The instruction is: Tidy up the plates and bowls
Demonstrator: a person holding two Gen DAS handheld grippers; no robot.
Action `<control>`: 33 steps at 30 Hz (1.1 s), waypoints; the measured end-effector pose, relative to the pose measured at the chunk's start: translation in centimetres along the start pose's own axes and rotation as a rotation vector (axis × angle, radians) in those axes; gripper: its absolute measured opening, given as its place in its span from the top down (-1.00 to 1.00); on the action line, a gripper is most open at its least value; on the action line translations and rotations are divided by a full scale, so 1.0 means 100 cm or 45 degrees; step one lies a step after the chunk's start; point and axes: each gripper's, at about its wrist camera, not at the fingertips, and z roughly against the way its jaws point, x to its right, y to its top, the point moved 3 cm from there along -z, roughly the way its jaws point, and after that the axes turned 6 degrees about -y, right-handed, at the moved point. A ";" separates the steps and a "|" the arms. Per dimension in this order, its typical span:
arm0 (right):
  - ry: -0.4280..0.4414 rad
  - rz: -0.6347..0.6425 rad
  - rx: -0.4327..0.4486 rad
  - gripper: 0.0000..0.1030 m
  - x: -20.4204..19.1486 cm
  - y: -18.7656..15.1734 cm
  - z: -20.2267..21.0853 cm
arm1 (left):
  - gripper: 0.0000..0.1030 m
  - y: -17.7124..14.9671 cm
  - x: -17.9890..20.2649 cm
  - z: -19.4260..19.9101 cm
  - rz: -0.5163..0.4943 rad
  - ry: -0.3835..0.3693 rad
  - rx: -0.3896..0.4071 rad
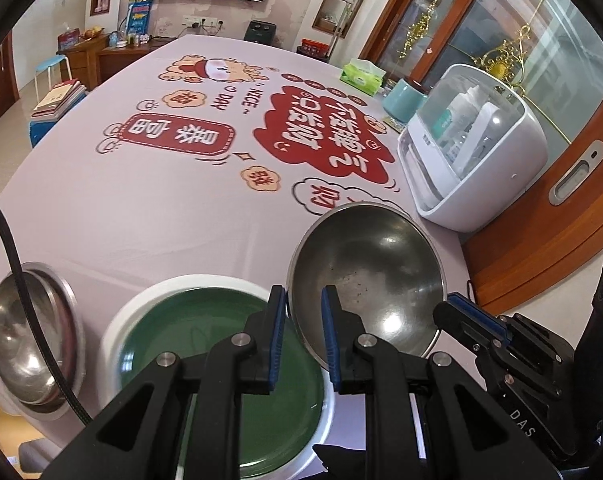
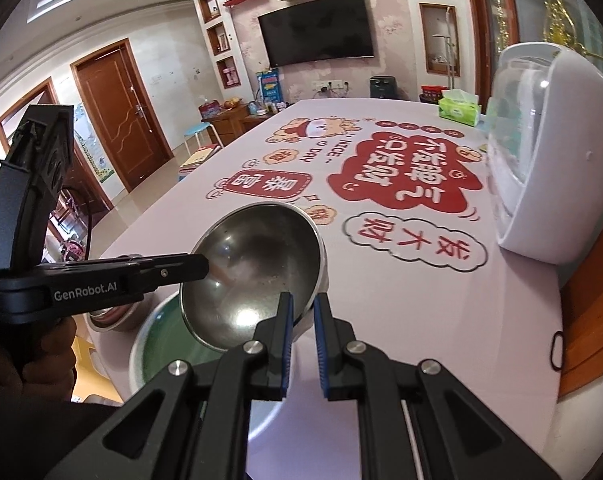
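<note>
White sterilizer box beside teal jar; green tissue pack farther along printed tablecloth.

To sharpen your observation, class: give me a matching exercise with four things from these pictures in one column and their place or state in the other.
Things:
1 middle steel bowl
2 green plate
3 tissue pack
4 white cabinet

States:
A clear front, things inside
B tilted, rim between the right hand-held gripper fingers
C farthest away
D lying flat, white rim

Pairs: 1-B, 2-D, 3-C, 4-A
</note>
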 end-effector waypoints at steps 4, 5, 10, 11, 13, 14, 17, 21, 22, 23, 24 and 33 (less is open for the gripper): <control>0.023 0.024 0.001 0.80 -0.024 0.002 -0.004 | 0.69 0.000 -0.021 0.014 0.013 0.023 0.004; 0.030 0.028 0.000 0.80 -0.030 0.002 -0.005 | 0.69 0.000 -0.025 0.018 0.016 0.029 0.004; 0.065 0.052 -0.008 0.80 -0.062 0.002 -0.011 | 0.69 -0.001 -0.054 0.035 0.037 0.064 -0.002; 0.073 0.055 -0.009 0.80 -0.068 0.002 -0.012 | 0.69 -0.001 -0.060 0.039 0.041 0.069 -0.005; 0.084 0.056 -0.009 0.80 -0.079 0.001 -0.013 | 0.69 -0.002 -0.070 0.044 0.046 0.079 -0.010; 0.089 0.056 -0.009 0.80 -0.084 0.001 -0.014 | 0.69 -0.003 -0.074 0.047 0.046 0.084 -0.011; 0.111 0.050 -0.011 0.80 -0.099 0.000 -0.018 | 0.69 -0.006 -0.088 0.056 0.044 0.103 -0.016; 0.204 0.086 -0.012 0.95 -0.129 -0.001 -0.021 | 0.69 -0.009 -0.104 0.070 0.045 0.076 -0.016; 0.220 0.121 -0.010 0.95 -0.141 -0.001 -0.022 | 0.69 -0.009 -0.104 0.073 0.024 0.080 -0.013; 0.235 0.144 -0.011 0.95 -0.151 -0.002 -0.023 | 0.69 -0.009 -0.104 0.076 -0.005 0.091 -0.012; 0.256 0.155 -0.016 0.95 -0.159 -0.002 -0.026 | 0.69 -0.008 -0.105 0.078 -0.029 0.092 -0.018; 0.192 0.081 -0.005 0.95 -0.182 -0.003 -0.034 | 0.69 -0.002 -0.133 0.086 -0.069 0.085 -0.063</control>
